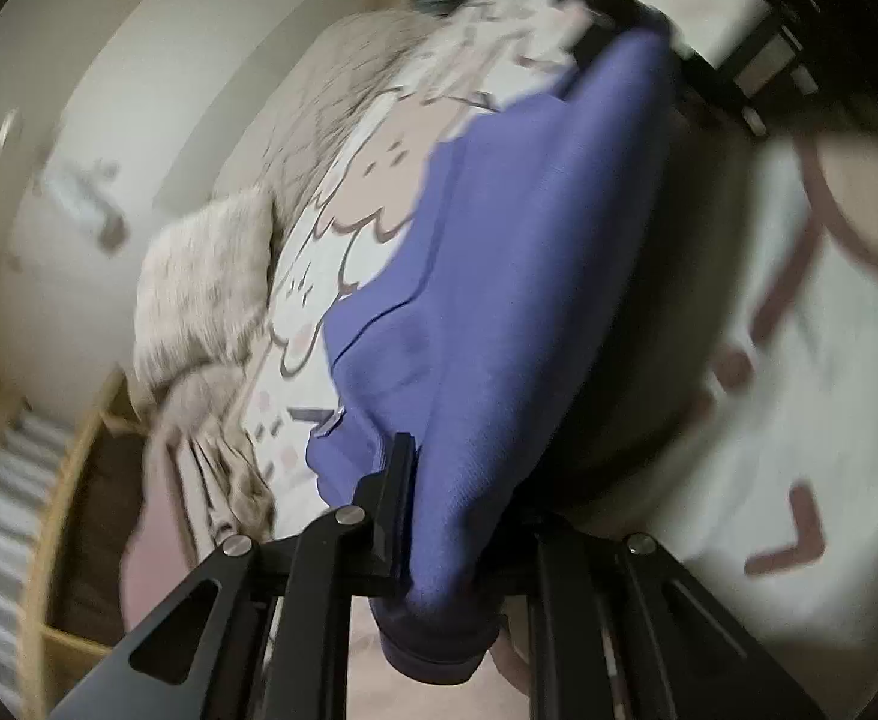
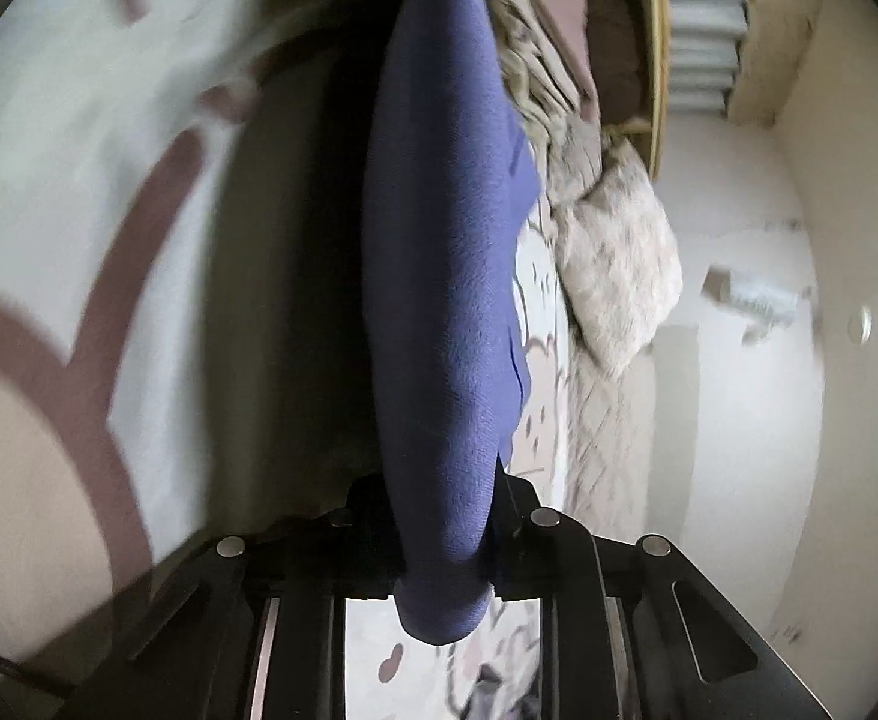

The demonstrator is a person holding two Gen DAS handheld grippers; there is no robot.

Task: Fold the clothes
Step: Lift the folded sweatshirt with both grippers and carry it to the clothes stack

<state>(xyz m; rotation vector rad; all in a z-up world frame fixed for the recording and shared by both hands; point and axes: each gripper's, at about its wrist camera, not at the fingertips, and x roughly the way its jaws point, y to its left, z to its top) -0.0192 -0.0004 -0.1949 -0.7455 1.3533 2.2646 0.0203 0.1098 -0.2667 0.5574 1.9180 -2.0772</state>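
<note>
A blue-purple garment (image 1: 517, 276) is stretched in the air between my two grippers, above a bed. My left gripper (image 1: 439, 516) is shut on one end of it; the cloth bunches out below the jaws. Its far end runs up to the other gripper (image 1: 607, 6) at the top of the left wrist view. My right gripper (image 2: 439, 516) is shut on the other end of the garment (image 2: 445, 252), which hangs as a long fold straight ahead. Both views are blurred by motion.
A white bedsheet with cartoon print (image 1: 342, 228) lies below. A furry beige blanket (image 1: 210, 276) and pillow (image 2: 619, 276) lie along its edge. A wooden headboard (image 2: 655, 48) and cream wall (image 2: 829, 180) stand beyond.
</note>
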